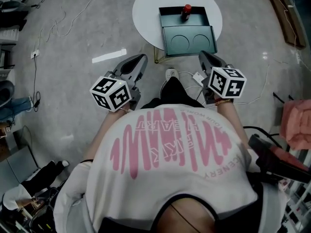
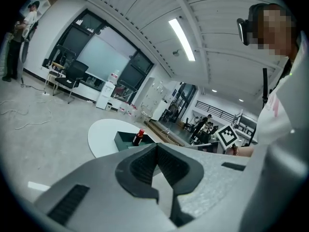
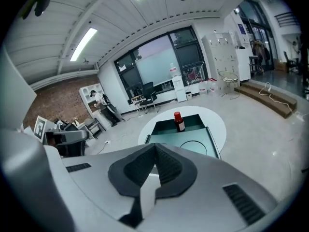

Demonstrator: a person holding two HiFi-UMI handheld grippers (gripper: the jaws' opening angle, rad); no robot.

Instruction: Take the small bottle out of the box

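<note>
The left claw (image 1: 137, 62) and right claw (image 1: 206, 58) are both pinched fully together with nothing between them, short of the round white bench (image 1: 146, 4). The red-capped small bottle (image 1: 186, 11) stands upright in the far half of the open dark-green box (image 1: 170, 19) on that bench, well apart from both claws.

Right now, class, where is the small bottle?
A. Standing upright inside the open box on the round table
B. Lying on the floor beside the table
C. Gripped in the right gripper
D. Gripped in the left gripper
A: the small bottle, red-capped, stands upright in the open box on the round table. The left gripper and right gripper are both shut, empty and short of the table.
</note>
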